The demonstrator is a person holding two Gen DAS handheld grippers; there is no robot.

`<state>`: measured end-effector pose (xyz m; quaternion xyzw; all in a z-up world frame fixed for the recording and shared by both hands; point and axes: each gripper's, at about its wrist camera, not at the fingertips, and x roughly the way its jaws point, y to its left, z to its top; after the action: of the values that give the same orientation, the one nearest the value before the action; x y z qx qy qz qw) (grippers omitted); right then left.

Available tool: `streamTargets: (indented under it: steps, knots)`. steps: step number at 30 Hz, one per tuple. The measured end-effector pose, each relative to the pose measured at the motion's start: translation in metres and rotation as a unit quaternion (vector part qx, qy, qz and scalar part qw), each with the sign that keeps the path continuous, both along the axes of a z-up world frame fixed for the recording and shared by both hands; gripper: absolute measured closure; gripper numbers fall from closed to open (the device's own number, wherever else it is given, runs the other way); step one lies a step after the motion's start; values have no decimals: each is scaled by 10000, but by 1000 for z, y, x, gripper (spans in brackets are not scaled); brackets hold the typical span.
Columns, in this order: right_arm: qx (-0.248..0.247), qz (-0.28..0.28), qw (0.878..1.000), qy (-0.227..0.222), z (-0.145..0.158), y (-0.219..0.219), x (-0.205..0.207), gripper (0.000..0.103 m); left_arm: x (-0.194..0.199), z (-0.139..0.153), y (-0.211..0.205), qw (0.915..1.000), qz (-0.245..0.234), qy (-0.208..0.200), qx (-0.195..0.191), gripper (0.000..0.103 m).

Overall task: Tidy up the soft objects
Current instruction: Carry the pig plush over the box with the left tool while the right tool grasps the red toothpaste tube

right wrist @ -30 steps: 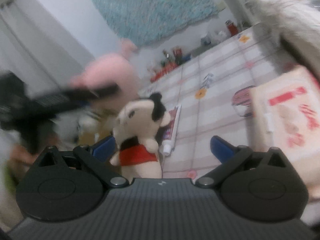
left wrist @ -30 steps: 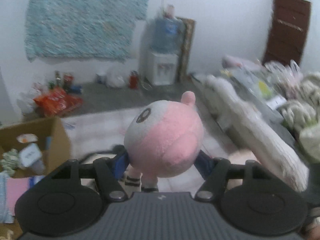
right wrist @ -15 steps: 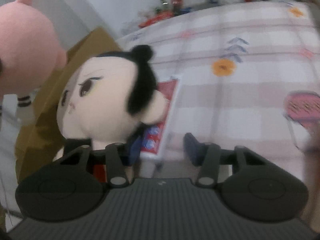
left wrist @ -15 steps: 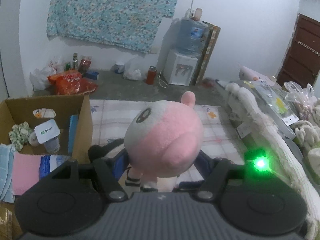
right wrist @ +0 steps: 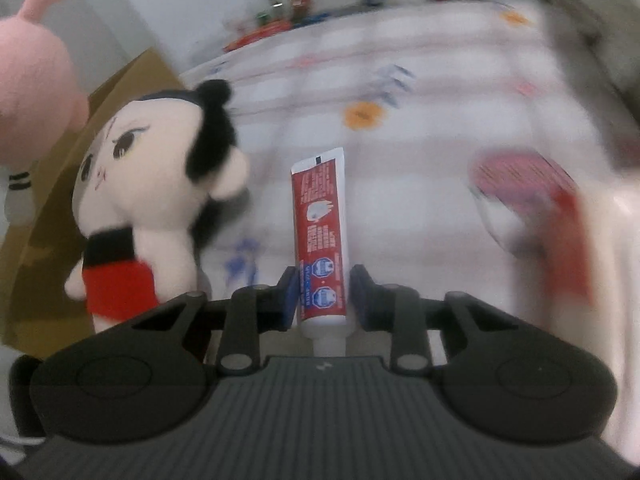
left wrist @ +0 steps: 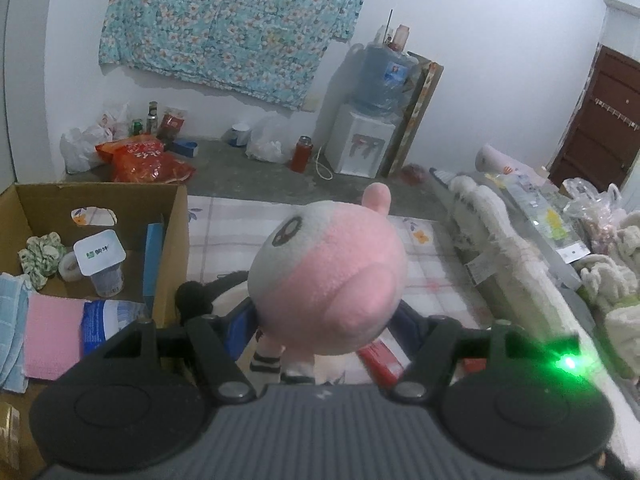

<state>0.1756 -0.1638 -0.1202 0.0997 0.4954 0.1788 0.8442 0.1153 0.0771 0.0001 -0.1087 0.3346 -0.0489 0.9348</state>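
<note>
My left gripper [left wrist: 320, 328] is shut on a pink and white pig plush [left wrist: 326, 280] and holds it up above the floor mat; the plush also shows at the left edge of the right wrist view [right wrist: 32, 64]. My right gripper [right wrist: 323, 294] is shut on the lower end of a red toothpaste tube [right wrist: 322, 236] that points away from me. A doll plush [right wrist: 152, 200] with black hair and a red top stands to the left of the tube, beside the cardboard box [right wrist: 44, 208]. Its black hair shows below the pig in the left wrist view [left wrist: 200, 294].
An open cardboard box [left wrist: 176, 216] at the left holds a yoghurt cup [left wrist: 102, 268], a scrunchie, cloths and packets. A white rolled blanket [left wrist: 504, 248] and a cluttered ledge run along the right. A water dispenser [left wrist: 364, 144] and bags stand by the far wall.
My right gripper has moved right from the doll plush to the toothpaste tube and closed on it. My left gripper keeps holding the pig plush, hardly moving.
</note>
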Motion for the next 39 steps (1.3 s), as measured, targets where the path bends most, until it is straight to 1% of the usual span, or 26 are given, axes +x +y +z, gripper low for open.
streamTargets:
  steps: [3, 6, 9, 11, 13, 15, 16, 18, 21, 23, 25, 26, 27, 29, 31, 34, 35, 36, 38, 39]
  knots:
    - [101, -317, 9994, 135, 1, -18, -33, 76, -15, 9, 7, 9999, 50, -67, -135, 32]
    - [92, -397, 9990, 190, 3, -21, -58, 76, -39, 28, 27, 9992, 271, -197, -224, 32]
    - [14, -358, 9992, 203, 6, -19, -70, 74, -66, 50, 55, 9975, 587, -310, -240, 32]
    - [63, -368, 9991, 206, 8, -19, -71, 69, -81, 59, 81, 9954, 863, -306, -278, 31]
    - [120, -321, 9991, 239, 7, -16, -68, 68, -91, 63, 103, 9926, 1174, -256, -196, 31]
    - [27, -280, 9994, 208, 7, -13, -67, 68, -98, 60, 121, 9889, 1476, -131, 66, 31]
    - [-19, -267, 9994, 200, 6, -10, -66, 68, -100, 56, 128, 9867, 1606, -47, 236, 31]
    - [-100, -255, 9994, 191, 7, -7, -66, 68, -98, 45, 139, 9845, 1685, 200, 436, 31]
    - [-115, -286, 9993, 229, 7, -5, -67, 68, -84, 15, 152, 9816, 1606, 801, 660, 31]
    - [-87, -330, 9990, 271, 7, -6, -67, 68, -69, -9, 158, 9770, 1545, 1240, 785, 31]
    - [-64, -360, 9989, 300, 7, -6, -67, 68, -55, -28, 166, 9723, 1491, 1607, 812, 31]
    - [-63, -372, 9988, 306, 7, -6, -67, 68, -47, -38, 170, 9679, 1527, 1831, 796, 31]
    - [-65, -382, 9988, 308, 7, -6, -67, 68, -44, -47, 172, 9658, 1503, 1935, 850, 31]
    - [-46, -400, 9988, 295, 7, -6, -68, 67, -33, -59, 171, 9584, 1505, 2125, 1170, 31]
    - [4, -424, 9987, 289, 6, -7, -69, 67, -22, -73, 170, 9467, 1517, 2370, 1569, 30]
    - [104, -465, 9984, 296, 5, -10, -70, 67, -21, -95, 171, 9312, 1475, 2707, 1943, 27]
    - [120, -467, 9984, 300, 5, -11, -70, 67, -22, -102, 169, 9283, 1450, 2818, 1945, 28]
    - [132, -461, 9984, 304, 5, -11, -70, 66, -23, -103, 170, 9282, 1457, 2849, 1898, 26]
    - [149, -438, 9984, 318, 5, -12, -70, 65, -29, -102, 172, 9314, 1493, 2836, 1726, 22]
    - [163, -425, 9984, 332, 5, -13, -70, 63, -33, -99, 174, 9334, 1517, 2830, 1600, 21]
